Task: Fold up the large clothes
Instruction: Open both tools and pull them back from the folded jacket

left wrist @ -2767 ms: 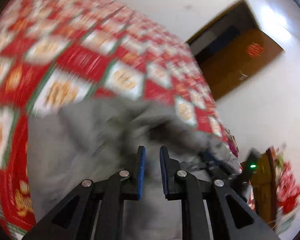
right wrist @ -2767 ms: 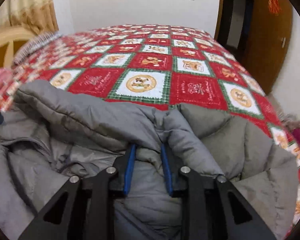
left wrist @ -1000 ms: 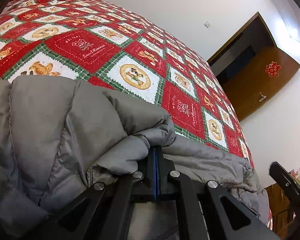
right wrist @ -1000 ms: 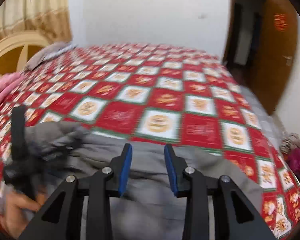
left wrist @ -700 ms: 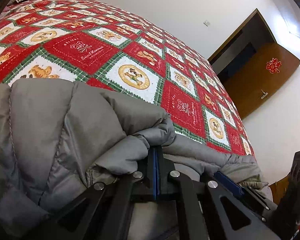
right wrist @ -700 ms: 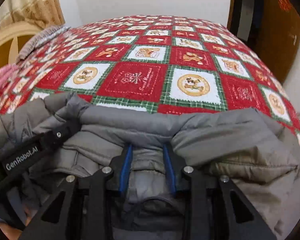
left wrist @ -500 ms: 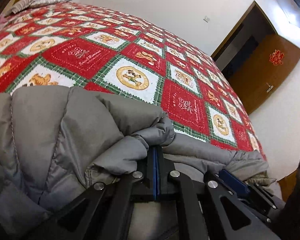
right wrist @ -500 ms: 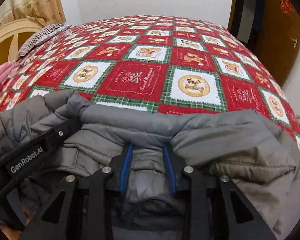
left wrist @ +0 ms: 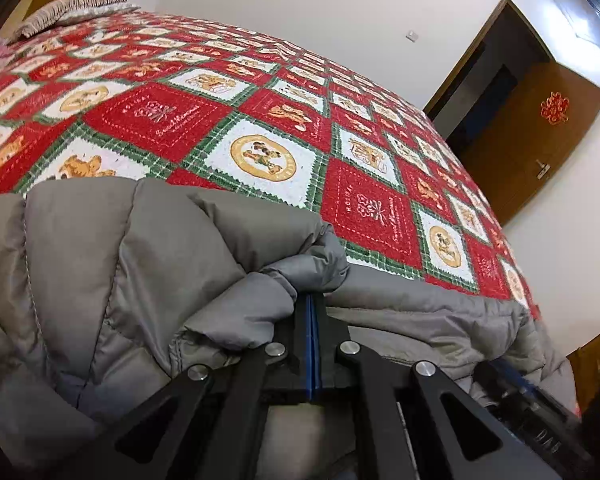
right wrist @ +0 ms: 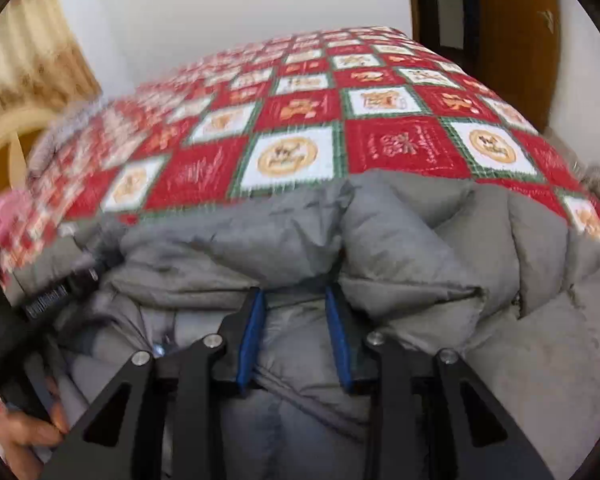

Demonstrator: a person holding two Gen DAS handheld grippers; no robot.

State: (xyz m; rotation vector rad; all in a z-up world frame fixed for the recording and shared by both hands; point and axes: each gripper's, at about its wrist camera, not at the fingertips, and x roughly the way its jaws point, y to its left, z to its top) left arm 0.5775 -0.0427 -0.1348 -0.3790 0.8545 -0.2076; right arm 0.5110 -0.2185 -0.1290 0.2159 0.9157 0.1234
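A grey puffer jacket (left wrist: 140,248) lies bunched at the near edge of a bed covered by a red patchwork quilt (left wrist: 260,120). My left gripper (left wrist: 312,300) is shut on a pinched fold of the jacket's edge, and the padding bulges around its tips. In the right wrist view, my right gripper (right wrist: 296,300) is pushed into the jacket (right wrist: 420,248). A thick fold lies between its blue pads (right wrist: 252,332) and drapes over the tips, while the jaws stand apart. The left tool's dark body (right wrist: 48,300) shows at the left, held by a hand (right wrist: 24,436).
The quilt (right wrist: 300,120) stretches away to a white wall. A brown door (left wrist: 540,128) stands open at the right. A fringed pillow (left wrist: 72,8) lies at the bed's far left, and a rounded wooden headboard (right wrist: 4,140) and a curtain are also on the left.
My right gripper dropped from above the bed onto the jacket's edge, took a fold between its jaws, then rolled and sank further. My left gripper stayed shut on its fold.
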